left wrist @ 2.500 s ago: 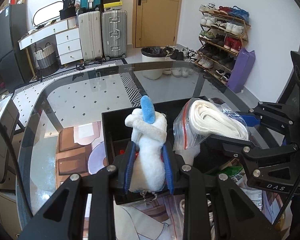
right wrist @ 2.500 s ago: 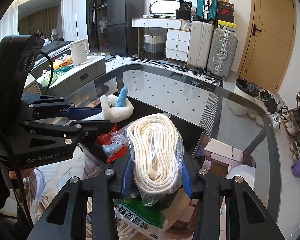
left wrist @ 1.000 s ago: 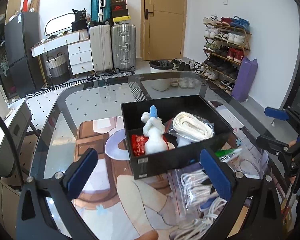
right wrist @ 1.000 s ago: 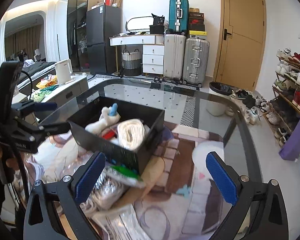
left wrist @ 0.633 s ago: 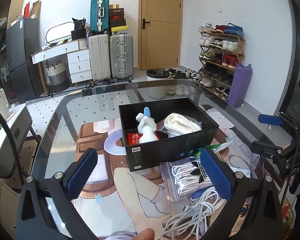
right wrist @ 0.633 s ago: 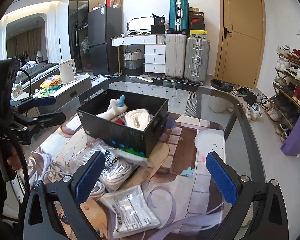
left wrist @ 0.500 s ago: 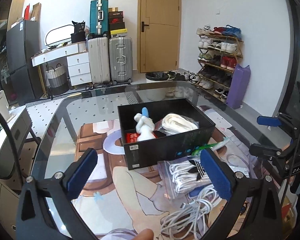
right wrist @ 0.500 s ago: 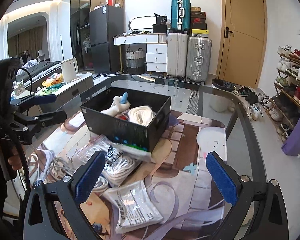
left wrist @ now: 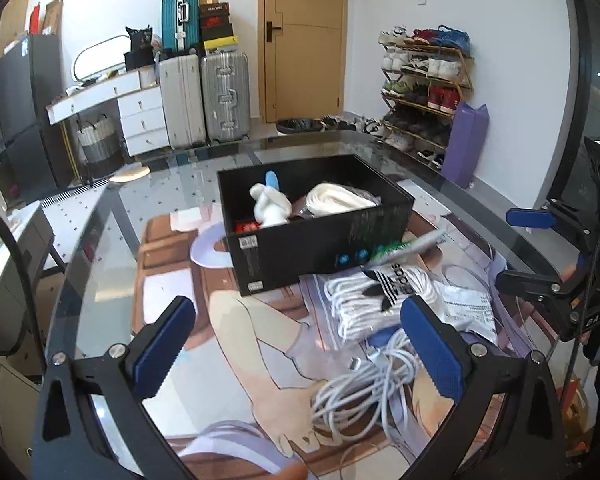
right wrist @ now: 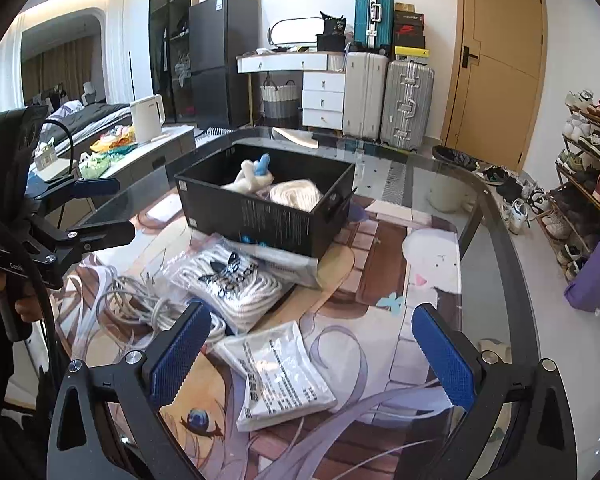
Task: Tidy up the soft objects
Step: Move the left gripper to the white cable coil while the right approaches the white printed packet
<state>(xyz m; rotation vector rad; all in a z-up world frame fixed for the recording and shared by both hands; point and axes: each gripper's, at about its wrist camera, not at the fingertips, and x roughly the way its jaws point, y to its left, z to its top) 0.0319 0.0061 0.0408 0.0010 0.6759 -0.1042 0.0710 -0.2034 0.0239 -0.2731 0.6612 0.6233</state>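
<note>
A black box (left wrist: 320, 250) (right wrist: 260, 216) stands on the glass table. In it lie a white plush toy with a blue tip (left wrist: 270, 202) (right wrist: 252, 176) and a bagged coil of white rope (left wrist: 338, 200) (right wrist: 296, 194). My left gripper (left wrist: 300, 344) is open and empty, held back from the box's near side. My right gripper (right wrist: 312, 352) is open and empty, above a flat white packet (right wrist: 280, 376). A bagged white rope with a black logo (left wrist: 380, 296) (right wrist: 228, 280) and loose white cable (left wrist: 364, 384) (right wrist: 140, 300) lie in front of the box.
A green-and-white packet (left wrist: 404, 246) sticks out from under the box. The table's curved edge (right wrist: 496, 240) runs along the right. Suitcases (right wrist: 384, 96), white drawers (right wrist: 324, 96) and a shoe rack (left wrist: 424, 88) stand beyond the table.
Both grippers let go of the plush toy and the bagged rope in the box, opened, and drew back and up from the box.
</note>
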